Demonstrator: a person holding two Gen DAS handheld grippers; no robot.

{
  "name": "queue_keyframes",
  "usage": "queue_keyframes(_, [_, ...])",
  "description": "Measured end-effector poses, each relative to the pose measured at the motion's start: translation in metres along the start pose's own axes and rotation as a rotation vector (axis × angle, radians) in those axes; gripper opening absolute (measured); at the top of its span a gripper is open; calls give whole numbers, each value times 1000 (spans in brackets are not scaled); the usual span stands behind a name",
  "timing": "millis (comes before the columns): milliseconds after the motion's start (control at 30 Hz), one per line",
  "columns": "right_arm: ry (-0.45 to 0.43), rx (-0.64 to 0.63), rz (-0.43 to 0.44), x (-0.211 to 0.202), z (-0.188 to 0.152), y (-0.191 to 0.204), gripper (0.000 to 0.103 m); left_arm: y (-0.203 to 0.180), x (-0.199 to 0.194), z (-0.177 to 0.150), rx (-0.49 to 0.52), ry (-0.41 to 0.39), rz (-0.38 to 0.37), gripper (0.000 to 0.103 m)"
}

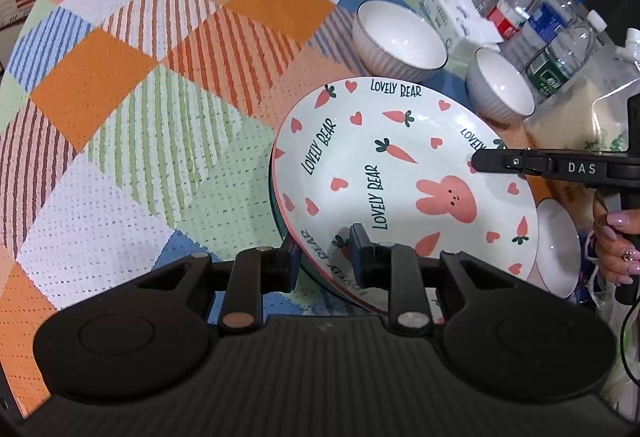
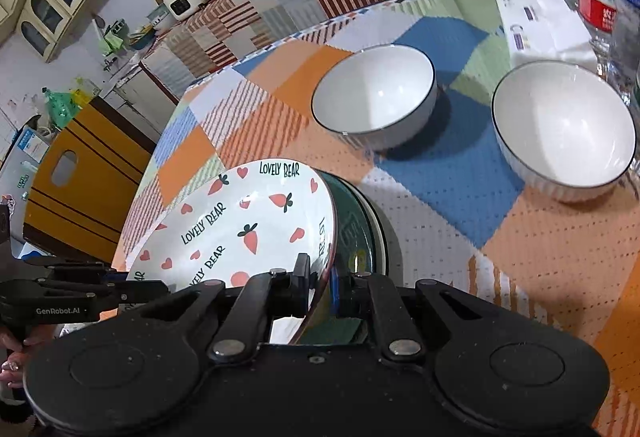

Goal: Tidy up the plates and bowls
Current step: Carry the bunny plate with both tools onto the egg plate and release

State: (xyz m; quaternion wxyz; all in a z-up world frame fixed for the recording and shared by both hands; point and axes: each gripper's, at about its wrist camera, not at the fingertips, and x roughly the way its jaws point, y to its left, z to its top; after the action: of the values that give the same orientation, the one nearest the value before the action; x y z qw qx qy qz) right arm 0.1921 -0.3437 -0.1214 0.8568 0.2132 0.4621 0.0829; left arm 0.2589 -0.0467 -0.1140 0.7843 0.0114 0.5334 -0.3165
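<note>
While both tools clamp the rabbit-and-carrot plate [image 1: 400, 173], it hangs tilted over a dark green plate [image 2: 352, 221] lying on the chequered tablecloth [image 1: 120, 85]. The left gripper [image 1: 326, 257] has its jaws closed on the plate's near rim, one pad on top of the rim and one beneath. The right gripper [image 2: 320, 281] pinches the opposite edge the same way, its jaws nearly together with only the thin rim between them. The plate slopes, its far-left edge low and close to the green plate's rim, the gripped edges higher. I cannot tell whether the two plates already touch.

To my eye the step in hand is stacking: the printed plate is being brought down onto the green one.

Two white ribbed bowls sit further off toward the right. One white bowl [image 2: 374, 97] stands farther back and the other bowl [image 2: 564, 129] is nearer the water bottles [image 1: 532, 17] and the tissue pack [image 2: 540, 25]. A third white bowl rim [image 1: 558, 249] shows just beside the plate's right edge, next to the person's hand [image 1: 616, 249].

Next, I would expect the plate to need levelling and centring over the green one, then a gentle lowering until it seats. Only after that should both grips let go, together if possible, so it does not tip or clatter. The bowls then look ready to be nested.
</note>
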Motion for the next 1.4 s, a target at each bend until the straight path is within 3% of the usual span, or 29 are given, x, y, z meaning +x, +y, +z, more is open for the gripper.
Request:
queue_keyframes(567, [72, -127, -96, 17, -8, 16, 20, 9, 22, 1, -18, 64, 27, 25])
queue_keyframes(833, [83, -241, -243, 22, -12, 42, 29, 8, 28, -4, -16, 65, 25, 25])
queue_keyframes(967, [100, -358, -362, 28, -16, 63, 35, 6, 29, -5, -10, 64, 29, 25])
queue_keyframes(1167, [136, -528, -539, 45, -25, 83, 35, -6, 32, -8, 33, 59, 67, 25])
queue_keyframes(1400, [107, -569, -570, 44, -27, 86, 35, -9, 33, -8, 33, 67, 86, 25])
